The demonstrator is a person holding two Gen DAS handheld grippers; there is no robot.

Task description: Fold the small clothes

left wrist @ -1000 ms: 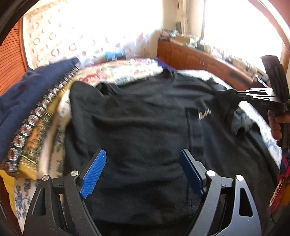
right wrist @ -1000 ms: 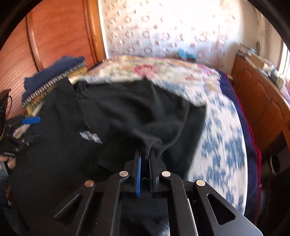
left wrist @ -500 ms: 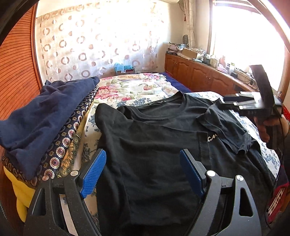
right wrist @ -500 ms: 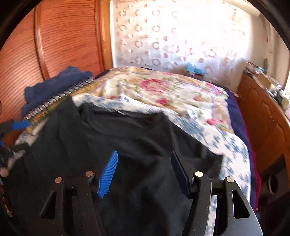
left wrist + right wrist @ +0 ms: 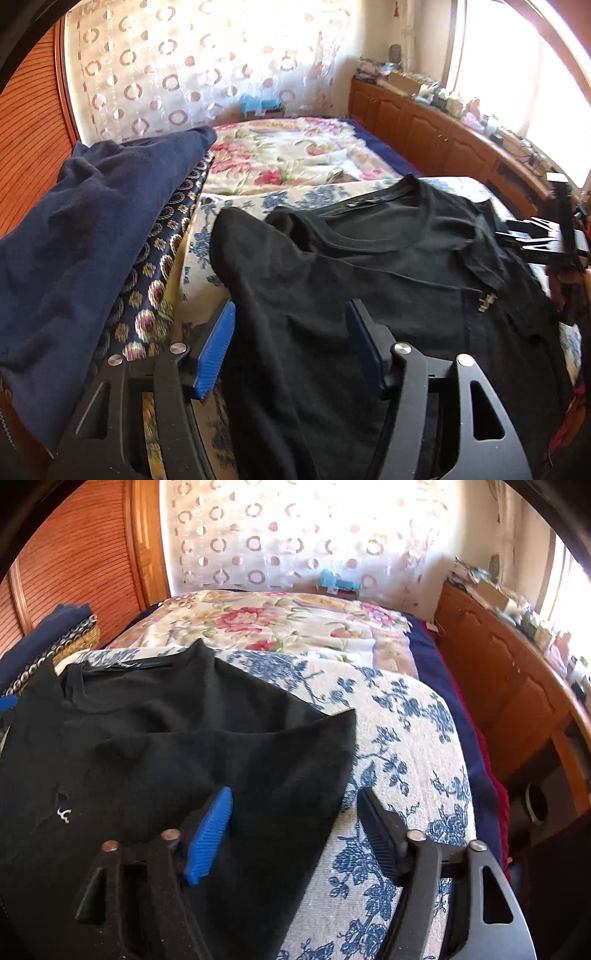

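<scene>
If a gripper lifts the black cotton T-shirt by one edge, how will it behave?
The black cotton T-shirt will probably drape limply, since its folded sleeve already sags in soft creases. It looks light. It would likely bunch rather than slide on the blue floral bedspread.

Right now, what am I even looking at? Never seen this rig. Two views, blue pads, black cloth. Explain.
There is no robot. A person carries one hand-held gripper per hand, each with a fisheye camera looking along its blue-padded fingers. The left view shows the left hand-held gripper, open over a black T-shirt spread on a floral bedspread, with a pile of folded clothes beside it. The right view shows the right hand-held gripper, also open, above the shirt's sleeve edge. Neither holds anything.
</scene>
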